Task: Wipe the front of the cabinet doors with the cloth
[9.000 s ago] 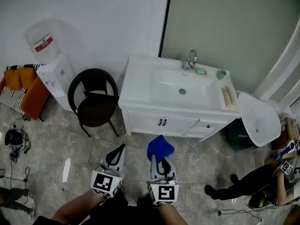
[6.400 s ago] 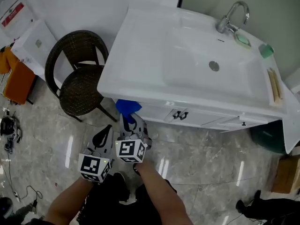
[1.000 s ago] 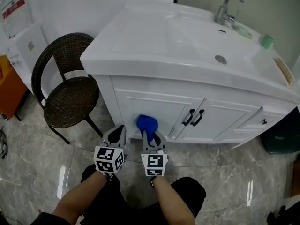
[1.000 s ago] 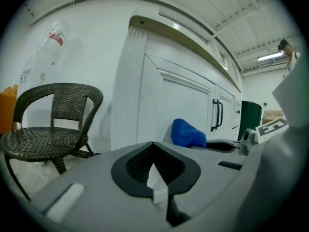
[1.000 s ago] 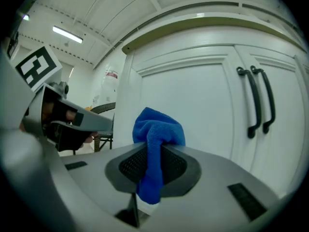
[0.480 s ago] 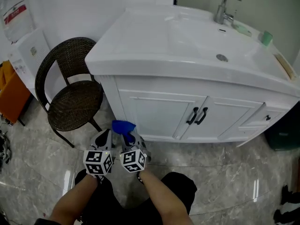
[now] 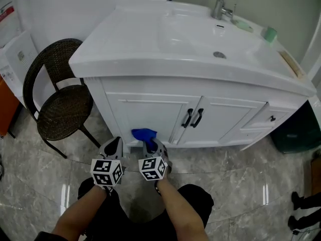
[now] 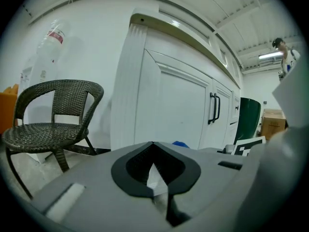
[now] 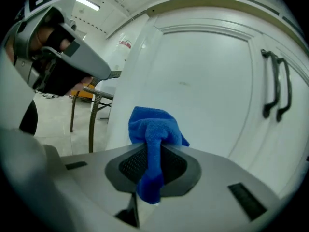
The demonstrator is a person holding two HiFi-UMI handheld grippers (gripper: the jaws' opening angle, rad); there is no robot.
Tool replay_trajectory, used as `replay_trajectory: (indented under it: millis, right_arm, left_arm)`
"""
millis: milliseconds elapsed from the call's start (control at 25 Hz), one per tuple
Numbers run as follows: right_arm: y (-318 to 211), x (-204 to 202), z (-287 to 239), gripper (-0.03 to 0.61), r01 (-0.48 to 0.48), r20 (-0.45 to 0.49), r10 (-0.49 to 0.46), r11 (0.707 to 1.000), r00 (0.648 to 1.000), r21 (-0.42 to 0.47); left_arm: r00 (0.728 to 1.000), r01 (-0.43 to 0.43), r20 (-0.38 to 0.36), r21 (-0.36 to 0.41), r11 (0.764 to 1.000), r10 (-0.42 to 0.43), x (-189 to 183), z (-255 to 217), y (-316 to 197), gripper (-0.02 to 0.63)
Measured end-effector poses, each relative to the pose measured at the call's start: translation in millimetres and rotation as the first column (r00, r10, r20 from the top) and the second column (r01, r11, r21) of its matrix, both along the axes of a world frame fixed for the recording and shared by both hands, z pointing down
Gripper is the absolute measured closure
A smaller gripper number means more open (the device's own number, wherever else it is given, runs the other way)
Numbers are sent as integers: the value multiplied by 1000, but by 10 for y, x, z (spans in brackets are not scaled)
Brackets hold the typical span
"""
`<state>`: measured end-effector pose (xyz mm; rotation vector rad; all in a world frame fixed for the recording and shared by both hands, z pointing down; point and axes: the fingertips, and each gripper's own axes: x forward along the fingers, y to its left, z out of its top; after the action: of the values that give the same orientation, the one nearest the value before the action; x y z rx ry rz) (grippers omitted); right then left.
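Shifted rightward since half a second ago, the cloth [image 7: 144,133] sits lower centre at the left cabinet door's [image 7: 145,109] foot, pinched by the right gripper [image 7: 150,144] for wiping. The left gripper [image 7: 114,145] idles closed and empty.

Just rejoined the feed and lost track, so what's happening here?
A person crouches in front of the white cabinet with a gripper in each hand. The right gripper is shut on the blue cloth and holds it at the bottom of the left door; whether the cloth actually touches the door cannot be told. The left gripper is beside it, jaws together with nothing between them. A wicker chair stands to the cabinet's left.
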<state>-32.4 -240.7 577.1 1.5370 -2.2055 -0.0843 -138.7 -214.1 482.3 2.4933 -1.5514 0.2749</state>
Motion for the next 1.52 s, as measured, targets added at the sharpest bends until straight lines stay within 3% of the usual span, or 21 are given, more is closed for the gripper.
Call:
replay_trajectory:
  millis: [400, 560, 680, 880, 1040, 1200, 1360, 1520]
  right_arm:
    - [214, 1374, 62, 529, -237, 31, 238, 971, 971, -33]
    - [286, 1848, 113, 529, -336, 58, 339, 940, 939, -55]
    - [340, 1881, 222, 529, -333, 77, 340, 938, 937, -92]
    - [334, 1174, 229, 529, -155, 82, 162, 984, 983, -90]
    - [230, 438, 114, 529, 1, 112, 6, 998, 994, -65]
    - [110, -225, 49, 529, 84, 136, -78, 996, 988, -37]
    - [112, -970, 136, 529, 209, 77, -206, 977, 975, -34]
    - [77, -1487, 389, 529, 306, 27, -305, 945, 952, -119]
  left_arm:
    - [996, -83, -17, -8, 996, 83, 763, 45, 88, 614]
    - [997, -78, -26, -16, 997, 78, 826, 82, 71, 614]
    - [998, -56, -35, -40, 998, 55, 783, 163, 46, 614]
    - [998, -57, -13, -50, 997, 56, 719, 198, 46, 614]
    - [999, -45, 25, -33, 998, 46, 483, 126, 21, 614]
    - [998, 17, 53, -28, 999, -15, -2, 88, -42, 614]
    - [995, 82, 67, -60, 995, -78, -479, 133, -73, 614]
    - [988, 111, 110, -44, 993, -105, -757, 130, -47, 614]
